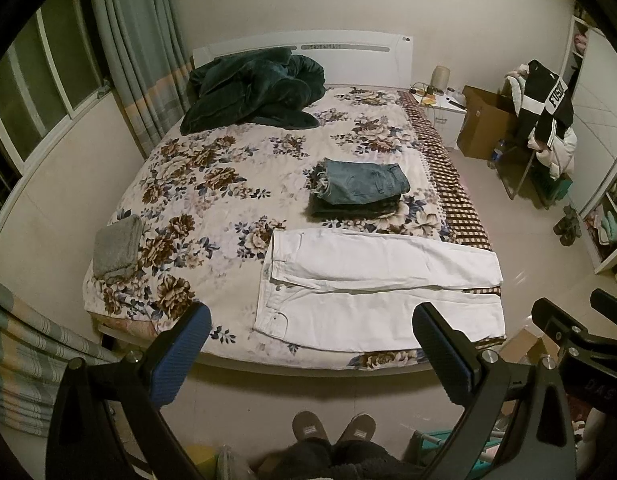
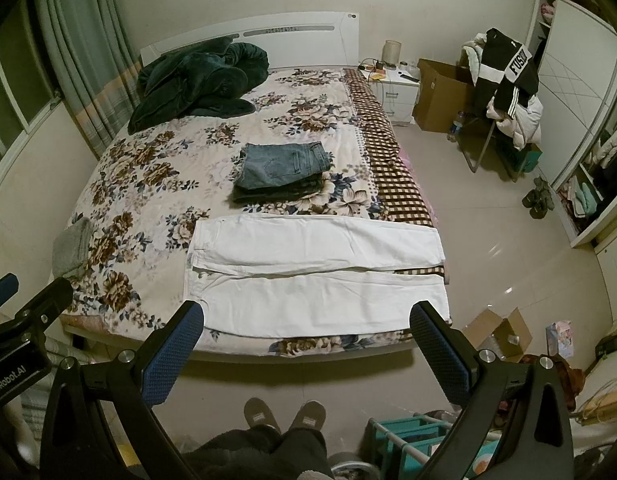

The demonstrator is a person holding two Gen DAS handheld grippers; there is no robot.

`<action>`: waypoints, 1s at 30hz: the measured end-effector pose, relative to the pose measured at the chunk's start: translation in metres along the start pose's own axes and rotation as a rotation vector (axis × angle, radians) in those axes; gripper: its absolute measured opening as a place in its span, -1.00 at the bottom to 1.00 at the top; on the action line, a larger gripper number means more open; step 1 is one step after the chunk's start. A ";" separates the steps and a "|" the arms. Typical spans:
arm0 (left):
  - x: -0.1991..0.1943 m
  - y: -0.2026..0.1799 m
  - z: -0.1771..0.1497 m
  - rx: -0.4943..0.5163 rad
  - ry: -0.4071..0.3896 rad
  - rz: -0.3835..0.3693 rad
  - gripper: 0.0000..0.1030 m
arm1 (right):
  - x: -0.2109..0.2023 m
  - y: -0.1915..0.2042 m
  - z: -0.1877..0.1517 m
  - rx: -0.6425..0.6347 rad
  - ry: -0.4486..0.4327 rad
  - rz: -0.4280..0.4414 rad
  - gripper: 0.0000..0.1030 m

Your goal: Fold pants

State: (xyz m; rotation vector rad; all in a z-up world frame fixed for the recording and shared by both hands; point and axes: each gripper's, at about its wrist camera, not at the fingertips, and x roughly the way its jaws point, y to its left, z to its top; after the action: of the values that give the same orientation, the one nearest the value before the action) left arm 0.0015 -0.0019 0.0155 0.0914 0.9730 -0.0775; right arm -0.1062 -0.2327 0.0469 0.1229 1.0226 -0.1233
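Left wrist view: my left gripper [image 1: 310, 330] hangs spread wide and empty above the bed's near edge, and my right gripper [image 2: 306, 326] is released the same way beside it. Below both, the white pants [image 1: 372, 284] lie flat across the foot of the floral bed [image 1: 212, 184], legs side by side, waistband to the left. Beyond them sits a stack of folded jeans [image 1: 358, 186]; a grey cloth [image 1: 116, 250] rests near the bed's left corner.

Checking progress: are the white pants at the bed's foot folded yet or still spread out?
Spread out. The white pants lie flat at full length, both legs side by side, on the floral bedspread.
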 end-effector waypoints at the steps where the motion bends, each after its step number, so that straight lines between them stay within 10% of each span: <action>1: 0.001 0.000 -0.001 -0.002 0.000 -0.001 1.00 | 0.000 0.000 0.000 -0.001 0.000 -0.001 1.00; 30: 0.001 0.002 -0.004 -0.004 -0.006 -0.004 1.00 | -0.006 0.007 -0.003 -0.006 0.004 0.002 1.00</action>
State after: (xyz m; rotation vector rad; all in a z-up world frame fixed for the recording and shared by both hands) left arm -0.0014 0.0001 0.0124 0.0858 0.9676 -0.0795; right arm -0.1108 -0.2254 0.0508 0.1188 1.0266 -0.1185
